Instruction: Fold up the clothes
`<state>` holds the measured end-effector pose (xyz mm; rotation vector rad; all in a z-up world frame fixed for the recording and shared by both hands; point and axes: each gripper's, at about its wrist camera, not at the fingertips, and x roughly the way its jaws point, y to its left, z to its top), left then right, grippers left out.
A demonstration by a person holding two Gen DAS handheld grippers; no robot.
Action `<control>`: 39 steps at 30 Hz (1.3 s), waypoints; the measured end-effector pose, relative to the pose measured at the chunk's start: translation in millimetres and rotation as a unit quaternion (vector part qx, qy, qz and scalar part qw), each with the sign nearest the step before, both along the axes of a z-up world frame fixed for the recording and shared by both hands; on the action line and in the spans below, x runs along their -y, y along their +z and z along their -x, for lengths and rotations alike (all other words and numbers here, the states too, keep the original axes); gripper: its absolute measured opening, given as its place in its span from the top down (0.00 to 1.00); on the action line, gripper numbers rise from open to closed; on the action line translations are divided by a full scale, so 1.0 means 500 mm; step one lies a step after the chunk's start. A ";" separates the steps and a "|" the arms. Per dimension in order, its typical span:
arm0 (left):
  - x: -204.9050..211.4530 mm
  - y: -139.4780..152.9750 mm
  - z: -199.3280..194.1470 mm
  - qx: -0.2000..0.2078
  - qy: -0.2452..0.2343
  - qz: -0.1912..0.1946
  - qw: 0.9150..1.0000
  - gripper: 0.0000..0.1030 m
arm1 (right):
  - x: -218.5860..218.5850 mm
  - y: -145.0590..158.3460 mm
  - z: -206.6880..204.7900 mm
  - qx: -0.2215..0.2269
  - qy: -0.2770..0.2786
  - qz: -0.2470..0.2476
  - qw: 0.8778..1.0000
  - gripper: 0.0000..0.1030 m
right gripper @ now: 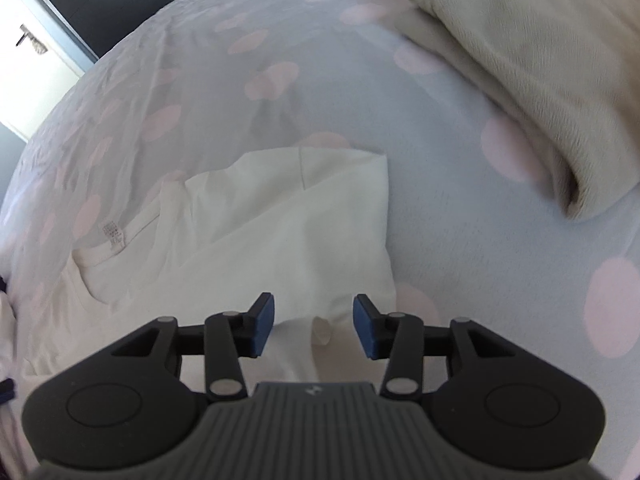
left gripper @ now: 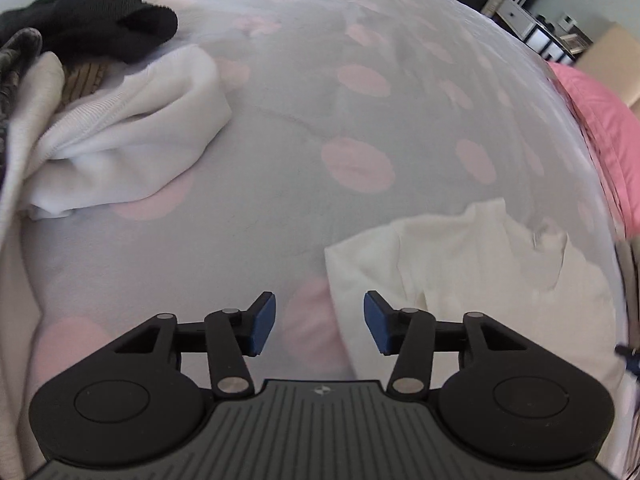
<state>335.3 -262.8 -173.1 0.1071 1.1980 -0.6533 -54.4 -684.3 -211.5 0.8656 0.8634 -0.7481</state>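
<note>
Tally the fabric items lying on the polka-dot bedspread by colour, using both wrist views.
White or cream: 2, the flat cream cotton T-shirt and the crumpled white knit garment
Black: 1, the black sock-like piece
Beige: 1, the folded beige fleece blanket
Dark patterned: 1, a garment at the frame edge
Total: 5

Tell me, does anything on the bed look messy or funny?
Yes. The crumpled heap of white, grey and black clothes is bunched up, not folded. The cream-white T-shirt lies partly folded, one sleeve tucked over. Both the left gripper and right gripper are open, holding nothing.
</note>
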 end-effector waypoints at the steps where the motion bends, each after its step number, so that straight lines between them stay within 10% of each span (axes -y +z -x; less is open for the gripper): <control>1: 0.010 -0.006 -0.007 -0.001 0.000 -0.005 1.000 0.55 | 0.009 -0.007 0.003 0.002 -0.009 -0.013 1.000 0.54; 6: 0.040 -0.032 -0.025 -0.011 0.002 -0.016 1.000 0.57 | 0.029 -0.035 0.005 0.009 -0.021 -0.046 0.999 0.57; 10: 0.046 -0.036 -0.019 -0.013 -0.002 0.005 1.000 0.96 | 0.021 -0.029 -0.007 -0.004 0.009 -0.038 0.999 0.83; 12: 0.044 -0.024 -0.009 0.006 -0.006 0.008 1.000 0.98 | 0.019 -0.016 -0.007 -0.012 0.023 -0.029 0.999 0.97; 18: 0.035 0.009 0.008 0.042 -0.008 0.020 0.999 1.00 | 0.015 0.022 -0.001 -0.022 0.043 0.018 0.999 0.98; 21: 0.042 0.004 0.011 0.042 -0.016 0.010 0.999 0.99 | 0.009 0.027 -0.015 -0.063 0.052 0.054 0.995 0.82; 28: 0.045 0.001 0.011 0.034 -0.011 0.005 0.999 0.99 | 0.018 0.017 -0.020 -0.004 0.034 -0.010 0.999 0.65; 31: 0.043 0.003 0.011 0.033 -0.012 0.003 0.999 0.99 | 0.021 -0.021 -0.025 -0.017 0.031 -0.073 0.997 0.68; 34: 0.042 0.004 0.012 0.034 -0.014 0.001 0.999 0.99 | 0.018 -0.040 -0.019 0.000 0.041 -0.111 0.993 0.92; 39: 0.036 0.014 0.015 0.039 -0.010 0.018 0.999 0.99 | 0.019 0.030 -0.008 0.037 0.047 -0.025 0.998 0.96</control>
